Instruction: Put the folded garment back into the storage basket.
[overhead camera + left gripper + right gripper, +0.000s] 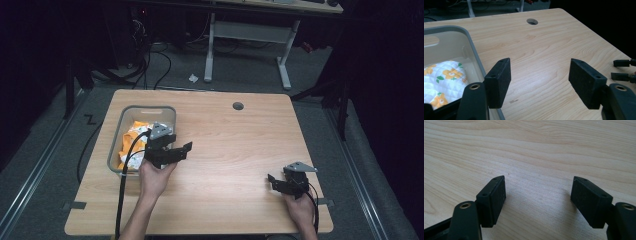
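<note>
While the white quilted cloth with orange flowers [445, 80] lies inside the translucent grey plastic bin [172, 114] at the light wooden table's [240, 145] left side, I see my left gripper [184, 149] just beside the bin's right wall, jaws spread, nothing between them. My right gripper [272, 181] sits well apart near the front right corner, jaws spread over bare wood.
</note>
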Tool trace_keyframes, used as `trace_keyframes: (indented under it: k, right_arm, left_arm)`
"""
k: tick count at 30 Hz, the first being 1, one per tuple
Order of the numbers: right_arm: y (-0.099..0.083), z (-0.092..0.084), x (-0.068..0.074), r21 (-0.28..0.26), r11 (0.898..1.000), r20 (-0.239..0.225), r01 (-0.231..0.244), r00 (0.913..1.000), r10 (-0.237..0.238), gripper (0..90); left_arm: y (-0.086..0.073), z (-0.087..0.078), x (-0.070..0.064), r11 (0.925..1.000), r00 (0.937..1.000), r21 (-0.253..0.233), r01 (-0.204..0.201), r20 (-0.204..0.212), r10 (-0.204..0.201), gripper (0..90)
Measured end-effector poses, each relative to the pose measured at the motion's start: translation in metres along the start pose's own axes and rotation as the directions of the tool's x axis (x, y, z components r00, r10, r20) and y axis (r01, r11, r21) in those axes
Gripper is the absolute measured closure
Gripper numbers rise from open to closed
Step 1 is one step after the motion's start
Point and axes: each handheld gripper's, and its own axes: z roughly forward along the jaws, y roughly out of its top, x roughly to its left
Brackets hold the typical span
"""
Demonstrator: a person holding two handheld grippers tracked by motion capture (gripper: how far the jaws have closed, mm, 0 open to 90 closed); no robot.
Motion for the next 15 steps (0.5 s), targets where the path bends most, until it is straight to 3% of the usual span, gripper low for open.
trace_keyframes:
  k: [15]
  right_arm:
    - [0.000, 0.000, 0.000, 0.000, 1.000, 0.000, -0.002, 1.0000, 0.002, 28.4]
  left_arm:
    - [-0.005, 0.007, -0.013, 1.0000, 0.9992, 0.003, -0.004, 0.039, 0.004, 34.0]
